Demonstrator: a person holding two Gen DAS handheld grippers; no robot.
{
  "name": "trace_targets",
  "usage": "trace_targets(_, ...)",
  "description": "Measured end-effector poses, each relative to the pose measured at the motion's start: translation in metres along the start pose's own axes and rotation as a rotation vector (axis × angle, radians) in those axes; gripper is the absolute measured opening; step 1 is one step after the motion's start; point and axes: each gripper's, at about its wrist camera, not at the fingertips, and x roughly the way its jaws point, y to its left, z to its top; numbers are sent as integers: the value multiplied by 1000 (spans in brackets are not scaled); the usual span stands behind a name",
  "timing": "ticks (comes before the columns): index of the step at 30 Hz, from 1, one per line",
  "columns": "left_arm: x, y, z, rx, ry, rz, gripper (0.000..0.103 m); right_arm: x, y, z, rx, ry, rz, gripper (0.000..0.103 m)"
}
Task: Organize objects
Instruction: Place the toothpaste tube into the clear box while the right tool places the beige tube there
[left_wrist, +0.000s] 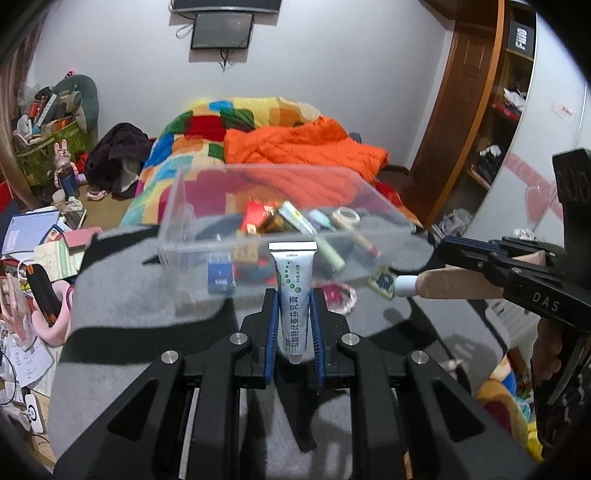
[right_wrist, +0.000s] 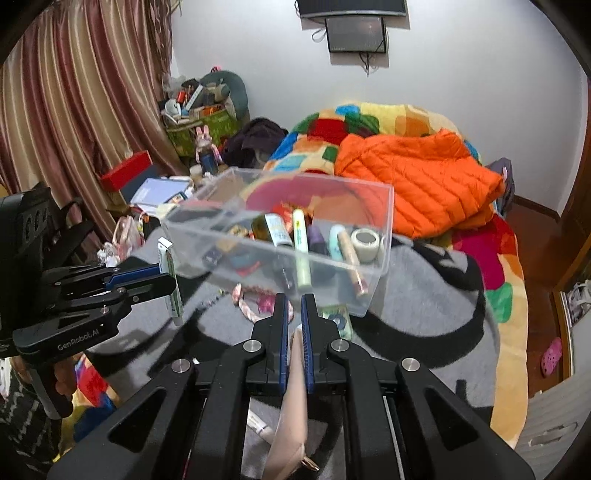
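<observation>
My left gripper is shut on a white ointment tube, held upright just in front of a clear plastic box on the grey blanket. The tube also shows in the right wrist view. My right gripper is shut on a beige tube with a white cap, near the box's right front corner. The box holds several small tubes, sticks, packets and a tape roll.
A green card packet and a pink-and-white braided band lie on the grey blanket in front of the box. An orange jacket lies on the bed behind. Cluttered papers and boxes sit left.
</observation>
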Motion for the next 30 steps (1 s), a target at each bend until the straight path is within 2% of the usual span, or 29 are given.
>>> trace_targets(9,-11,11,39,-14,-86,25,16,-12,-5,33,18,-93,-8,6)
trace_targets(14,-6,19,61,-9,-102,50,16,-1,-8,55,25,-121,-37,6)
trace_targets(22,33,35,82,-2,-29,102,16,53,-4,81,-12,-90,-136,6)
trace_targets(25,50,42,86,-10,5,107,16,77,0,84,-49,-70,-201,6)
trace_targets(30,75,50,85,-29,60,100,16,105,6,80,-100,-30,-258,6)
